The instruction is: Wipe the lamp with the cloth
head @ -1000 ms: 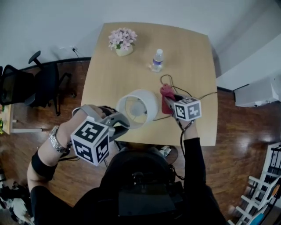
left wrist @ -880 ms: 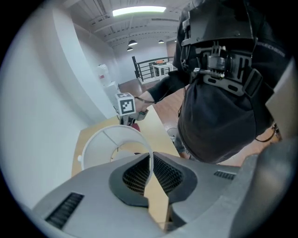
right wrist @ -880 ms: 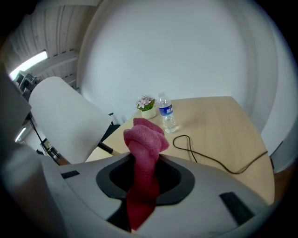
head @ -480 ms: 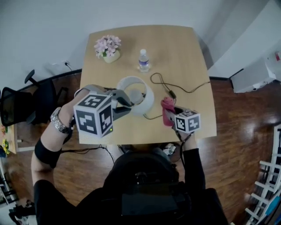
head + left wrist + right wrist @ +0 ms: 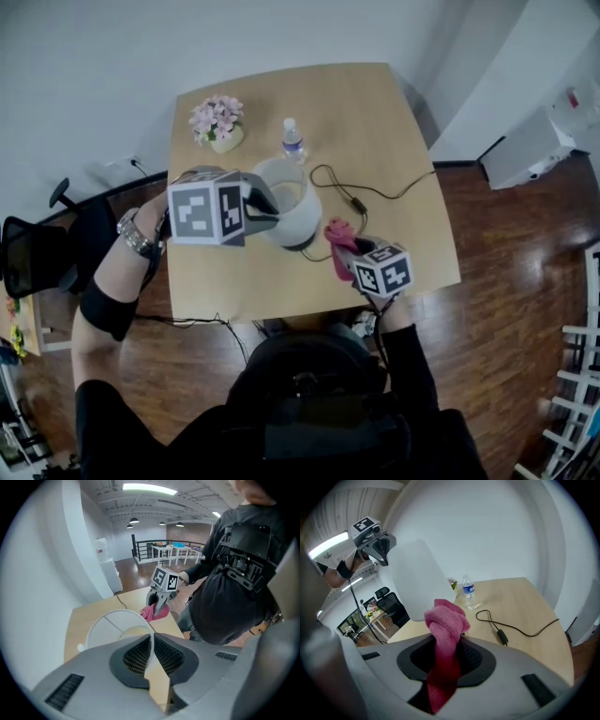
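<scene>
Pink cloth [image 5: 444, 630] is clamped between the jaws of the right claw [image 5: 349, 253], just beside the lamp [image 5: 298, 199] at its 4 o'clock in the head view. The left claw [image 5: 270, 210] is closed on the white shade rim at 9 o'clock. The lamp is tilted over the middle of the bench [image 5: 394, 141]. A black cord [image 5: 366, 192] trails toward 3 o'clock, and a bottle [image 5: 292, 141] stands at 12 o'clock.

One light wooden table [image 5: 394, 122] and, at it, one white drum-shade lamp [image 5: 300, 214], one pink cloth [image 5: 337, 242], one clear plastic bottle [image 5: 293, 141], one pot of pink flowers [image 5: 217, 122], one black cable [image 5: 367, 194]. Beside it, one black office chair [image 5: 37, 264]. Left gripper [image 5: 272, 211], right gripper [image 5: 347, 258] – that's two!
</scene>
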The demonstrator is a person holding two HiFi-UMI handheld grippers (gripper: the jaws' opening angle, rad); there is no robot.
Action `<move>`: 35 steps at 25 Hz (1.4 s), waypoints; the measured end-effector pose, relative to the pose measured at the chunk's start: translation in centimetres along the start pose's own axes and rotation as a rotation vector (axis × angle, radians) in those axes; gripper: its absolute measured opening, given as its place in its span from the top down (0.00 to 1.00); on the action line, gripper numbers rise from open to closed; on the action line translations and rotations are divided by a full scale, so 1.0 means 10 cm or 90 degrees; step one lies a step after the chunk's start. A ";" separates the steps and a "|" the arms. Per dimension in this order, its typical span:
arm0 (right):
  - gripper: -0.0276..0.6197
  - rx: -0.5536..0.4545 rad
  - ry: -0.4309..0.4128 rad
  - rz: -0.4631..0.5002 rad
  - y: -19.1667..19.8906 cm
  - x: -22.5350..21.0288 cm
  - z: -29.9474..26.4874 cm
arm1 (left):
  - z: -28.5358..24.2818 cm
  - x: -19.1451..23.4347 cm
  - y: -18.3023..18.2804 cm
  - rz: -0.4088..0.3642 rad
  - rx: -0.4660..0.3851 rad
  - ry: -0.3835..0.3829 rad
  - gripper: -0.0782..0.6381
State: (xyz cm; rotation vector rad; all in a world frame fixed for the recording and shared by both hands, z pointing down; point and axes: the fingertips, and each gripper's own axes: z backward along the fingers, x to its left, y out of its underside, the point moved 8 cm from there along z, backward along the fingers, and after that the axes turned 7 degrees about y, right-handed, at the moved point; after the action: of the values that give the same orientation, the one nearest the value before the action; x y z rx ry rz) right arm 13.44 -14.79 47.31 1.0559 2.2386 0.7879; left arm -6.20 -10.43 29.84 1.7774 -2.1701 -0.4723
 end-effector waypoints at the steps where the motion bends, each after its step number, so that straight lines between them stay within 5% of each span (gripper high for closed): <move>1: 0.80 -0.003 0.003 0.000 0.00 0.01 0.01 | 0.00 0.00 0.01 0.000 -0.001 -0.004 0.84; 6: 0.80 -0.022 0.019 0.008 -0.10 0.06 0.14 | 0.09 -0.05 0.01 0.012 -0.058 -0.042 0.82; 8: 0.80 -0.033 0.026 0.018 -0.19 0.08 0.22 | 0.18 -0.08 0.03 0.028 -0.088 -0.067 0.69; 12: 0.80 -0.064 0.047 0.060 -0.48 0.14 0.45 | 0.52 -0.18 0.08 0.083 -0.172 -0.158 0.64; 15: 0.80 -0.091 0.062 0.110 -0.78 0.23 0.71 | 0.67 -0.36 0.24 0.182 -0.247 -0.248 0.64; 18: 0.80 -0.117 0.069 0.172 -1.11 0.37 0.97 | 0.46 -0.63 0.51 0.333 -0.311 -0.310 0.67; 21: 0.80 -0.141 0.065 0.239 -1.42 0.56 1.13 | 0.01 -0.90 0.74 0.460 -0.371 -0.339 0.88; 24: 0.80 -0.148 0.039 0.283 -1.63 0.78 1.14 | -0.32 -1.04 0.83 0.555 -0.435 -0.350 0.89; 29: 0.80 -0.141 0.023 0.334 -1.78 0.98 1.07 | -0.52 -1.13 0.73 0.552 -0.442 -0.320 0.89; 35: 0.80 -0.103 -0.025 0.493 -2.25 1.40 0.91 | -0.67 -1.18 0.75 0.562 -0.447 -0.290 0.89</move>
State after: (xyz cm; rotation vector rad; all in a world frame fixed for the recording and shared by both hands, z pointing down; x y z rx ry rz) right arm 0.78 -12.72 22.43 1.8568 1.6625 1.2091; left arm -7.72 2.09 38.89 0.3041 -2.3441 -1.2487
